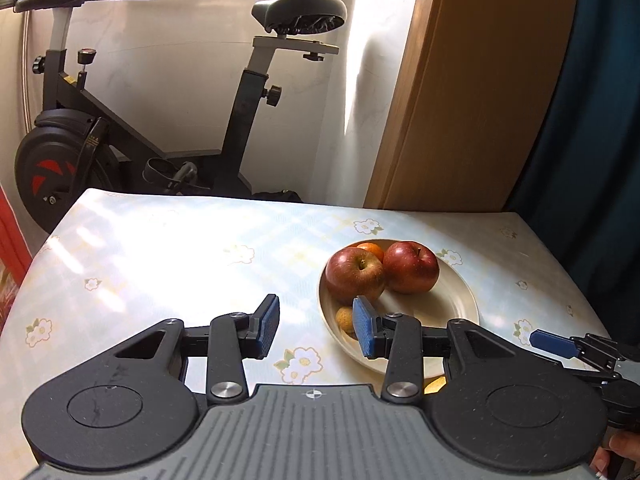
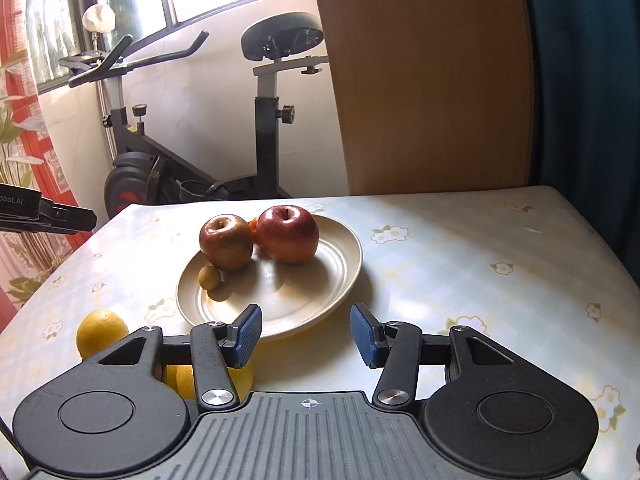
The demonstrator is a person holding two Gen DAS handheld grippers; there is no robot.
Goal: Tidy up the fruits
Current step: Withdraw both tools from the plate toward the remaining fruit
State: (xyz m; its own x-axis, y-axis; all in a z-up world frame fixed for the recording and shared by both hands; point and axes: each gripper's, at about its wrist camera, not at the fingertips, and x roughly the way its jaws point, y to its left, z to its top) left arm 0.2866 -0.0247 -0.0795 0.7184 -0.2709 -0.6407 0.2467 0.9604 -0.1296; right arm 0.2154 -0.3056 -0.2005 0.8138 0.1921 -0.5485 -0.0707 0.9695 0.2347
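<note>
Table [image 2: 460, 248]: covered by a pale checked cloth printed with small flowers; sunlight falls across its left part.
Plate [image 2: 340, 276]: a cream, ringed dish set on the table — all the fruit already gathered is carried on its far-left portion.
Apples: two red ones are seen upright, stems up; the left apple [image 2: 226, 242] and the right apple [image 2: 287, 234] stand just beside each other.
Orange [image 1: 371, 250]: partly hidden behind the two apples, on the plate's far edge.
Small yellow fruit [image 2: 209, 277]: lies on the plate, touching the front of the left apple.
Lemons: one [image 2: 102, 330] rests on the cloth off the plate, near its left rim; more yellow fruit [image 2: 182, 378] is glimpsed beneath the right tool's left linkage.
Left gripper [image 1: 318, 330]: blue pads held partly apart, nothing between them — raised over the plate's near-left rim.
Right gripper [image 2: 306, 334]: pads likewise partly apart and empty, above the plate's near rim.
Background: an exercise bike [image 1: 160, 120] is shown against a white wall, beside a wooden panel [image 2: 420, 80].
</note>
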